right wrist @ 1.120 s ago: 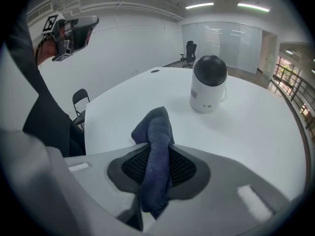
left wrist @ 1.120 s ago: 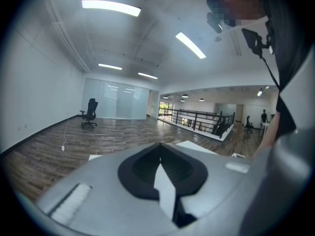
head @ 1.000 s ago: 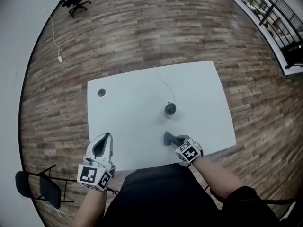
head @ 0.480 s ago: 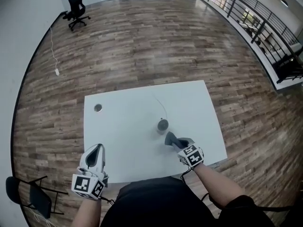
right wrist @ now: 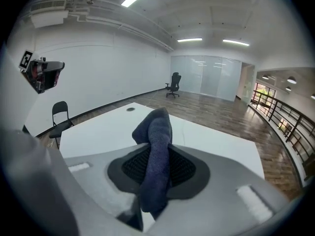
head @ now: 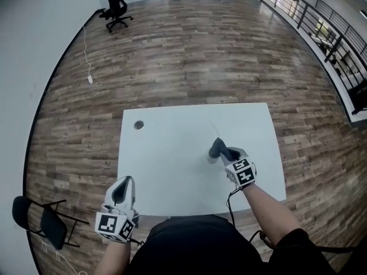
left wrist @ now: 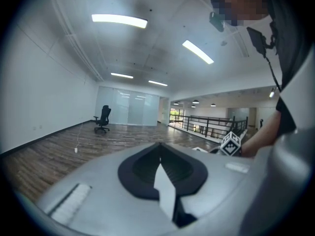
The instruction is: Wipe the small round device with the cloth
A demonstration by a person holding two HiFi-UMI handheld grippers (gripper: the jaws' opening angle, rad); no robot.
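My right gripper (head: pixel 222 151) is shut on a dark blue-grey cloth (head: pixel 216 147), above the white table (head: pixel 172 171) right of its middle. In the right gripper view the cloth (right wrist: pixel 156 151) stands up folded between the black pads of that gripper (right wrist: pixel 160 168). The small round device is hidden under the cloth and gripper; only its thin cable (head: pixel 214 129) shows, running towards the far edge. My left gripper (head: pixel 122 189) hovers at the table's front left edge, shut and holding nothing. In its own view the left gripper (left wrist: pixel 158 161) has its pads meeting.
A small round grommet (head: pixel 139 125) sits near the table's far left corner. A black folding chair (head: pixel 46 222) stands on the wood floor at front left. An office chair (head: pixel 117 4) is far back. A railing (head: pixel 338 44) runs along the right.
My right gripper has lifted the cloth from near the front edge and carried it over the spot where the round device stood, which is now covered. The left gripper has shifted only slightly.
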